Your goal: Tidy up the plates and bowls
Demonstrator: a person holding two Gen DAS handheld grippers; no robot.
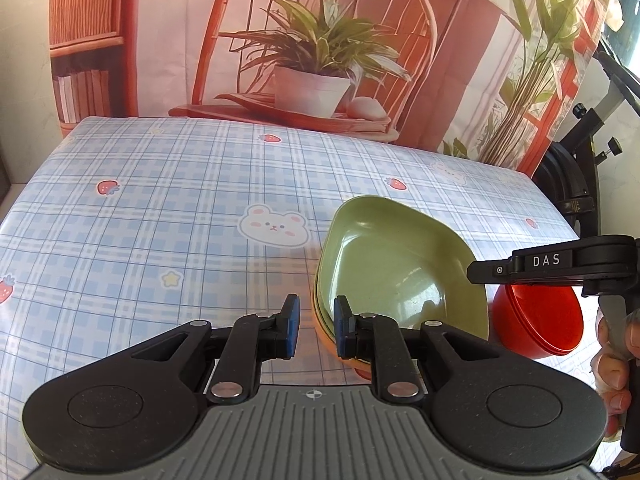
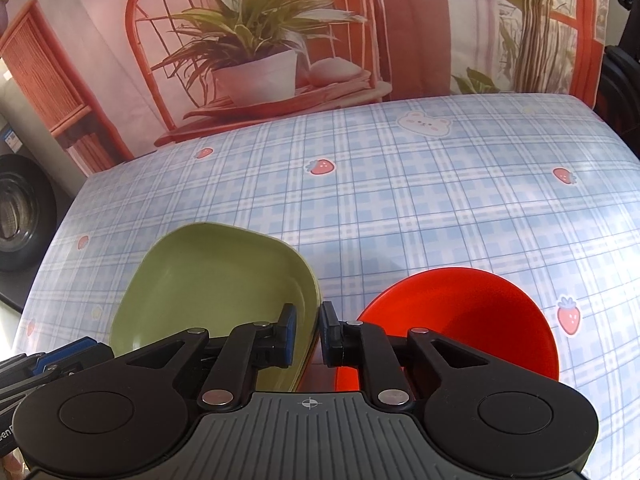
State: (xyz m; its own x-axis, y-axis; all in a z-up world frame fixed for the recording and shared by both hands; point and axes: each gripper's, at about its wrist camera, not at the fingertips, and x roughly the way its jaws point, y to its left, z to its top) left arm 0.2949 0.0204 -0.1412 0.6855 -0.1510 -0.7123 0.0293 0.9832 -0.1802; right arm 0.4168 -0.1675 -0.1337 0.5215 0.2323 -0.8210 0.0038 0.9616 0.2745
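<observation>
A green plate (image 1: 400, 264) lies on top of a stack whose orange bottom edge (image 1: 326, 336) shows, on the checked tablecloth. My left gripper (image 1: 317, 328) straddles the stack's near left rim, jaws a little apart around it. A red bowl (image 1: 536, 320) stands right of the stack. In the right wrist view my right gripper (image 2: 307, 334) straddles the right rim of the green plate (image 2: 212, 280), jaws a little apart, with the red bowl (image 2: 472, 312) just to the right. The right gripper's finger (image 1: 552, 264) crosses over the bowl in the left wrist view.
The blue checked tablecloth (image 1: 160, 220) with bears and strawberries covers the table. A printed backdrop of a chair and plant (image 1: 312, 60) hangs behind. Black stand hardware (image 1: 576, 168) stands at the table's right edge. A washing machine (image 2: 20, 216) is at the left.
</observation>
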